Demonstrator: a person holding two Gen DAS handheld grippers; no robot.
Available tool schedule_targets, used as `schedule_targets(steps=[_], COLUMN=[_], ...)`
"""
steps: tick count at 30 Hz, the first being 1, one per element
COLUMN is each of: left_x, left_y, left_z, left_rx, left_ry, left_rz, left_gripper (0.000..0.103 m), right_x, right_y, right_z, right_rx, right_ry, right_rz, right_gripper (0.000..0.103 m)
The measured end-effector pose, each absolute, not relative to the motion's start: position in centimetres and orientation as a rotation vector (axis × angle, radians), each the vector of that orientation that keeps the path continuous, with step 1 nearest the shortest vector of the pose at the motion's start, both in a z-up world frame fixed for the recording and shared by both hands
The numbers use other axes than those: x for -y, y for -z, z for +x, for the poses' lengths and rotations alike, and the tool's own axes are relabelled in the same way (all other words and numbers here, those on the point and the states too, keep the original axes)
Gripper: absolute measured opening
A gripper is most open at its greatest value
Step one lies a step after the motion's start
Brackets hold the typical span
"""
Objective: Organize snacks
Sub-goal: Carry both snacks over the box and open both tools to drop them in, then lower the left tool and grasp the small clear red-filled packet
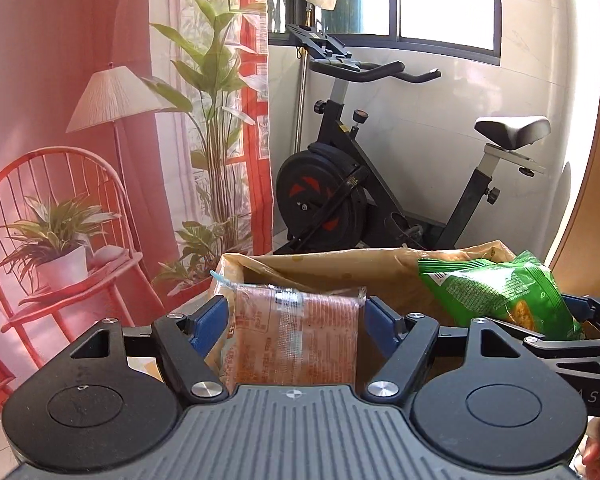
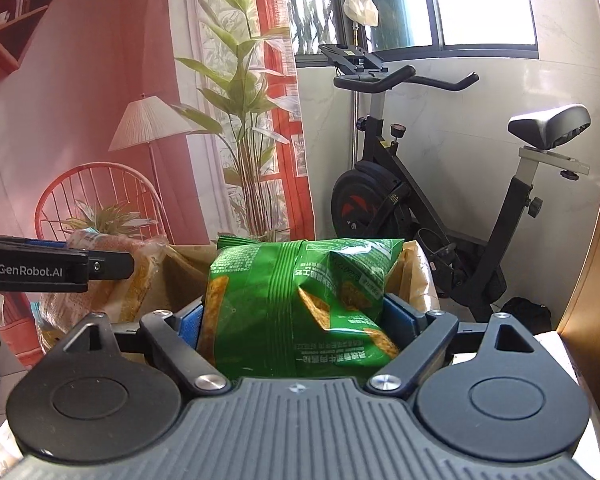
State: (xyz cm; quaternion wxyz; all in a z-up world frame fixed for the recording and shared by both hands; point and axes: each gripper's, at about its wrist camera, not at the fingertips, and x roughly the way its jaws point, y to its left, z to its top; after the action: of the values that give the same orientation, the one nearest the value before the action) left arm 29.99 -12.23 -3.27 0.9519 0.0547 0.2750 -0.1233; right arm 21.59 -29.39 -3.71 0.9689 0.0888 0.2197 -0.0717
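in the left wrist view, the left tongs [image 1: 296,320] are seen closed on a clear-wrapped orange snack packet [image 1: 296,336], pinched between the two blue pads [image 1: 210,320]. the packet is held upright, its long axis running forward and up along the fingers, its far end raised about level with the near rim of the open brown paper bag [image 1: 332,268]. the bag mouth lies just ahead of and below the packet. at the right of this view the green chip bag [image 1: 496,292] is seen carried by the right tongs [image 1: 572,320], already over the bag's right side.

in the right wrist view, the right tongs [image 2: 300,320] are shut on the green chip bag [image 2: 300,300], which is squeezed and creased between the pads [image 2: 190,326]; it bulges upward, its long axis roughly vertical. the brown paper bag [image 2: 184,264] opens directly behind and beneath it. the left tongs [image 2: 56,268] enter from the left edge, with the orange packet [image 2: 132,268] beside the bag's left rim.

the green bag is judged to sit nearer the opening's middle, so the right hand looks better placed to lower first; both moves turn on a short forward-and-down path into the mouth. no tabletop can be made out clearly.
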Motion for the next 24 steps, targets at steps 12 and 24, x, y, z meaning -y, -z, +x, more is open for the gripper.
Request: schedule_targets(steps=[12, 24], left_x=[7.3, 0.5], left_y=[0.5, 7.3], left_z=[23.2, 9.9], left_rx=[-0.51, -0.602], left_ry=[0.245, 0.227], left_rz=[0.088, 0.11], left_gripper=[0.081, 0.078], right_x=[28.3, 23.4], right_y=[1.5, 6.2], right_z=[16.3, 5.5], right_rx=[-0.389, -0.315], right_ry=[0.121, 0.089], right_rz=[0.212, 0.287], right_gripper=[0.095, 0.079])
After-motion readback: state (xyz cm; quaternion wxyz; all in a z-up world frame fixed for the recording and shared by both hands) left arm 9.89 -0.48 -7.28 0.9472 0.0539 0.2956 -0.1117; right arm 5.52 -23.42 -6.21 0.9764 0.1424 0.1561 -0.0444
